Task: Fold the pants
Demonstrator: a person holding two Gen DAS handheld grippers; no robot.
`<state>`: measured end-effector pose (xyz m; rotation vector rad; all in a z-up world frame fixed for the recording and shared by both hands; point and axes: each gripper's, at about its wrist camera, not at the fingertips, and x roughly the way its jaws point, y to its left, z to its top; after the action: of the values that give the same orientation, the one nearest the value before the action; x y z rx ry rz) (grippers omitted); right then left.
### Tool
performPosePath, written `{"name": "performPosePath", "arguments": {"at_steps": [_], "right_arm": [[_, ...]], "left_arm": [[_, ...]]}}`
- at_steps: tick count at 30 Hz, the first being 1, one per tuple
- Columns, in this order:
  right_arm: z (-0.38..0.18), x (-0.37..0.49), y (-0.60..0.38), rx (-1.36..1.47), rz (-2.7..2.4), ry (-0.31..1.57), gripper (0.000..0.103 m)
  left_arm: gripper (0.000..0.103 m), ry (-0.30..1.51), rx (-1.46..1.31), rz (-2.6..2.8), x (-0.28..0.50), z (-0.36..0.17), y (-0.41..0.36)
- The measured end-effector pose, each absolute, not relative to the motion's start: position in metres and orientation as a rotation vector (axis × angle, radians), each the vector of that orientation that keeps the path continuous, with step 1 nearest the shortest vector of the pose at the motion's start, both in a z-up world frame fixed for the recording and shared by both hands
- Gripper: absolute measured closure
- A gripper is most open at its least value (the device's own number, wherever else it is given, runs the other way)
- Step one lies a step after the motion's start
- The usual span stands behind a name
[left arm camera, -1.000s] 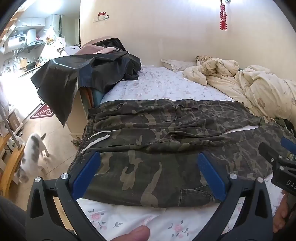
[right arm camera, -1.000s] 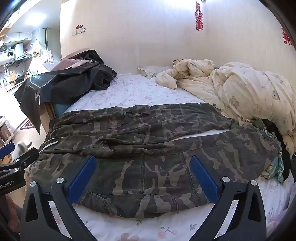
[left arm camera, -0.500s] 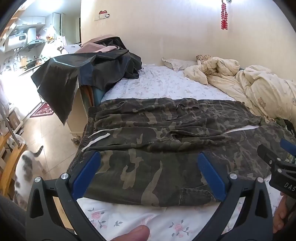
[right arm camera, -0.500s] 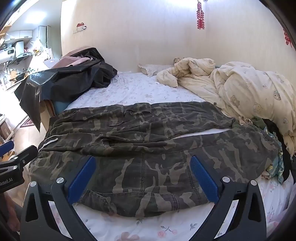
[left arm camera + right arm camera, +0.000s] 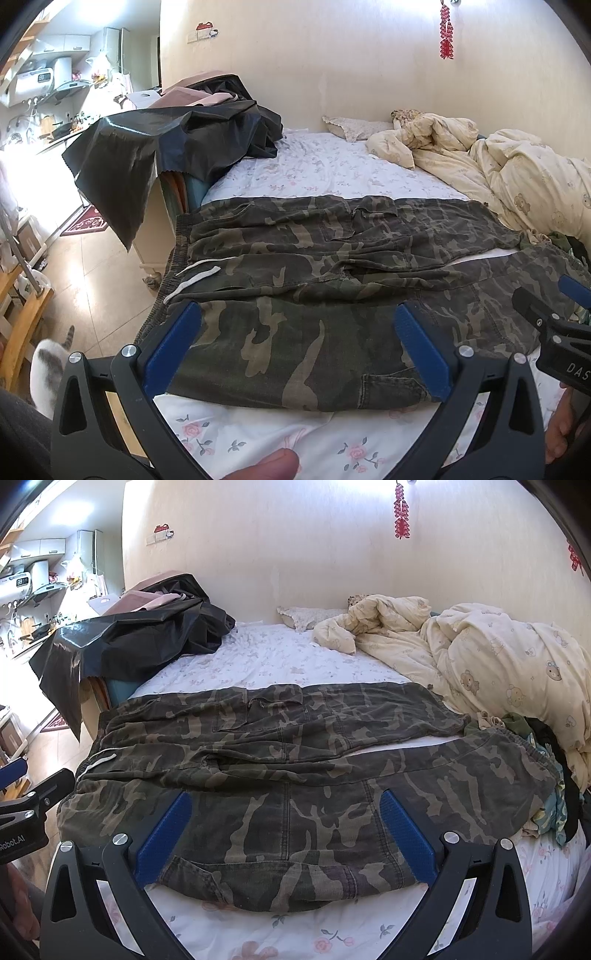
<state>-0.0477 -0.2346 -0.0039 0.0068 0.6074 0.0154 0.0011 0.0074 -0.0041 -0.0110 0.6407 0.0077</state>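
Note:
Camouflage pants [image 5: 314, 266] [image 5: 288, 753] lie spread flat across the flowered bed sheet [image 5: 332, 173], waistband with a white drawstring [image 5: 192, 277] at the left edge, legs running to the right. My left gripper [image 5: 297, 325] hovers open above the near leg towards the waistband end, nothing between its blue pads. Further right along the same leg my right gripper [image 5: 284, 812] is open too and holds nothing. Each gripper shows at the edge of the other's view.
A black cover [image 5: 166, 147] drapes over furniture at the bed's left side. A cream quilt [image 5: 498, 653] is bunched at the back right, with a small pile of clothes [image 5: 546, 775] by the leg ends. A cat [image 5: 48, 365] stands on the floor at left.
Both grippers have barely shifted and stay open. The cat on the floor has walked toward the near left corner of the left wrist view.

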Motion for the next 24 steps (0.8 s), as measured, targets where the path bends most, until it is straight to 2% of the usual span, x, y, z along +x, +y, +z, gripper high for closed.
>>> {"name": "performPosePath", "arguments": {"at_steps": [24], "right_arm": [[-0.0034, -0.0478, -0.2343, 0.007, 0.014, 0.606, 0.0]], "left_arm": [[0.0, 0.641, -0.008, 0.008, -0.0023, -0.0026, 0.004]]}}
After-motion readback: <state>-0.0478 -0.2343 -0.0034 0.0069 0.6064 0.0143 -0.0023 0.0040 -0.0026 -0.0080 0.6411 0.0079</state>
